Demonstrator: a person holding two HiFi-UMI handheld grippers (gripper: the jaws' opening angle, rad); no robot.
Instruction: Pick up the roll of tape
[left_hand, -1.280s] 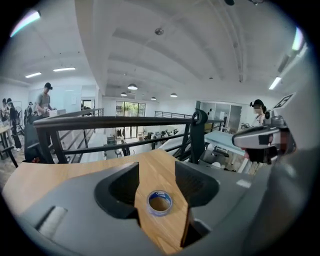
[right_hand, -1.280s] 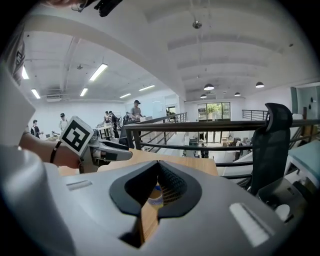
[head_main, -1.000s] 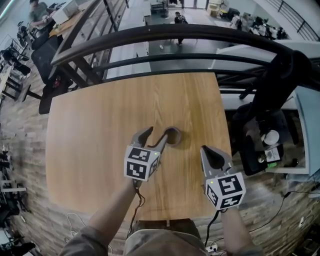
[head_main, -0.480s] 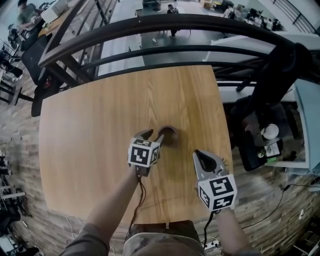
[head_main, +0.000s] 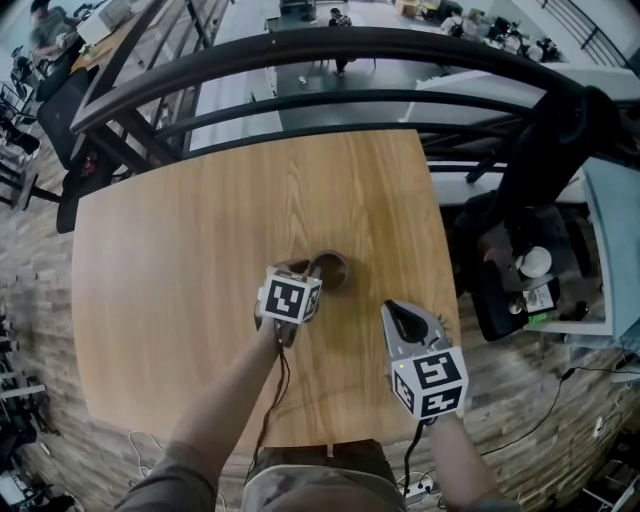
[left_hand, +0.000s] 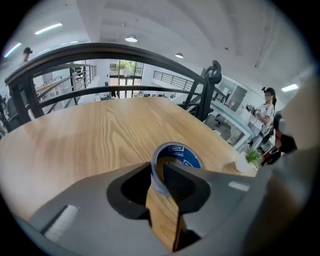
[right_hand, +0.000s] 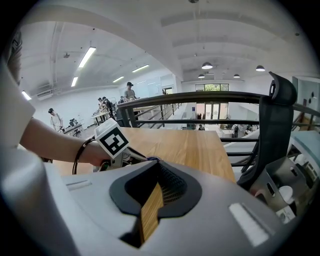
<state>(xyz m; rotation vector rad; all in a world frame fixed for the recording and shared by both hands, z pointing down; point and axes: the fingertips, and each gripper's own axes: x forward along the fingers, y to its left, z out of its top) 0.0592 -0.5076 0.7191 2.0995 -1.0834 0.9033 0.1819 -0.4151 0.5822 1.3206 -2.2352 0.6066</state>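
Note:
A roll of tape (head_main: 338, 266) with a blue-printed inner core (left_hand: 183, 153) lies flat near the middle of the wooden table (head_main: 190, 250). My left gripper (head_main: 306, 268) points steeply down at the roll's near side. Its jaws are closing, and the roll's near wall (left_hand: 156, 176) sits pinched between them, one jaw inside the ring and one outside. My right gripper (head_main: 409, 322) hovers to the right of the roll, apart from it, near the table's right edge. Its jaws stand together with nothing between them (right_hand: 159, 183). The left gripper's marker cube (right_hand: 114, 140) shows in the right gripper view.
A dark curved railing (head_main: 330, 45) runs behind the table's far edge. A black office chair (head_main: 540, 150) and a low stand with a cup (head_main: 535, 262) are just past the right edge. The table's near edge (head_main: 300, 440) is close to the person's body.
The left gripper came down onto the roll and its jaws narrowed round the roll's near wall. The right gripper sank a little and stayed beside it.

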